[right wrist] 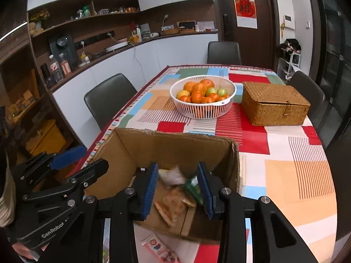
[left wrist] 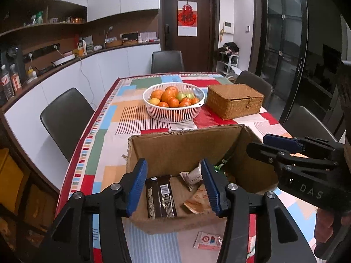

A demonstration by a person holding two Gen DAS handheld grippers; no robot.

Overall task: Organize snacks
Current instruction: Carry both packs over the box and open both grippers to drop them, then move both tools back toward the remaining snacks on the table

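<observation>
An open cardboard box stands at the near end of the table. Inside lie a dark brown chocolate packet, a white packet, an orange packet and a green packet. My left gripper hovers open over the box's left half, with the dark packet below it and no pad touching it. My right gripper is open over the right half, above the orange packet, and holds nothing. A pink-and-white packet lies on the cloth in front of the box.
A white basket of oranges and green fruit and a lidded wicker box sit on the patterned tablecloth beyond the cardboard box. Dark chairs surround the table. A counter and shelves run along the left wall.
</observation>
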